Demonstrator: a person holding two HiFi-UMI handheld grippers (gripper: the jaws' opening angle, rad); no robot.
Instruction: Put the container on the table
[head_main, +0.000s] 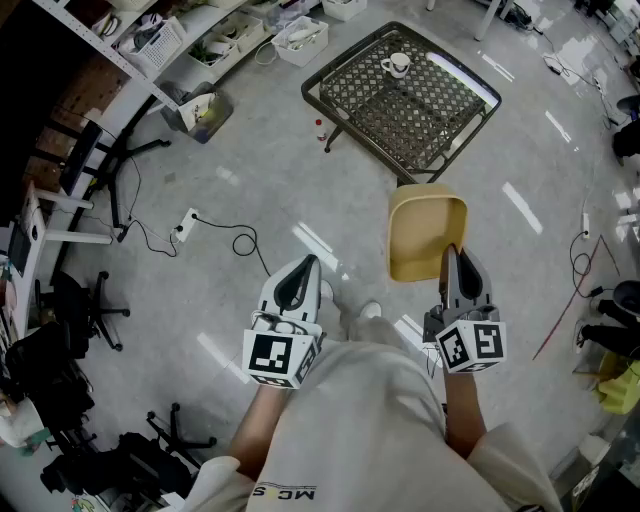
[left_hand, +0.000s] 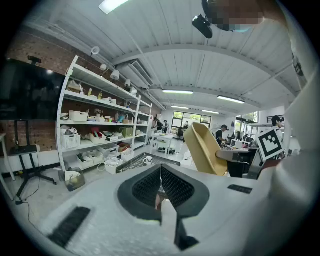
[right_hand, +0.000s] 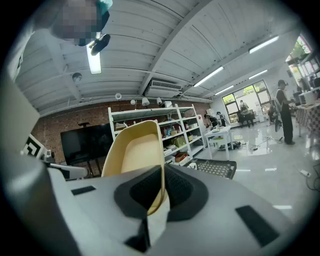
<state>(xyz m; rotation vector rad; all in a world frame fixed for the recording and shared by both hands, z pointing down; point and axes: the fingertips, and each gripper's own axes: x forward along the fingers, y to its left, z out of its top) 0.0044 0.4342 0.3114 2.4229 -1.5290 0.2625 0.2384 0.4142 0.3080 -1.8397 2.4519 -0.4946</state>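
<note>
Container (head_main: 425, 232), a pale yellow open tub, hangs in the air over the floor (head_main: 250, 200), out in front of the person and well apart from the mesh-topped desk (head_main: 330, 108) where it belongs. The right gripper (head_main: 450, 256) is clenched on one thin wall at the near end of the tub; the right gripper view shows that wall pinched between the jaws, with the rest of the tub standing out beyond them. The left gripper (head_main: 308, 266) is pressed shut on nothing and gives no support. The main risk, as I judge it, is this one-edge hold: the tub's whole weight sits ahead of the pinch, so a quick swing or jolt on the way to the desk could make it pivot in the jaws or slip out onto the floor. A smooth, slightly flexible wall would make that more likely. At the desk, a mug (head_main: 397, 65) stands toward the far side, and the long tub could knock it if it is brought in too far. Letting go while the tub is tilted, or with part of it past the desk's rim, could tip it off. Going slowly and releasing only once its base lies flat on the mesh would guard against all of these.
</note>
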